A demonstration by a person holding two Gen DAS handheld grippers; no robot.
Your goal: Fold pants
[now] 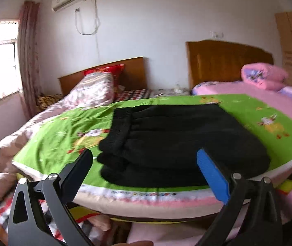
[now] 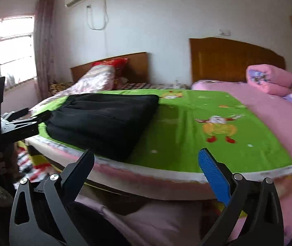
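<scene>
Both grippers wide open, nothing between the jaws, nothing pinched.

Left gripper [image 1: 144, 164] angled slightly downward: one black finger [image 1: 78, 176] on the left of its own view, one finger faced with a ribbed blue pad [image 1: 212, 176] on the right, grey metal linkage arms splaying out below. Sliver of a hand [image 1: 139, 243] peeking in at the bottom of that view.

Right gripper [image 2: 146, 164] same build and same tilt, black finger [image 2: 78, 178] left, blue ribbed pad [image 2: 214, 176] right. Left gripper [image 2: 12, 121] also visible from the right wrist view, off to the far left, seen side-on.
</scene>
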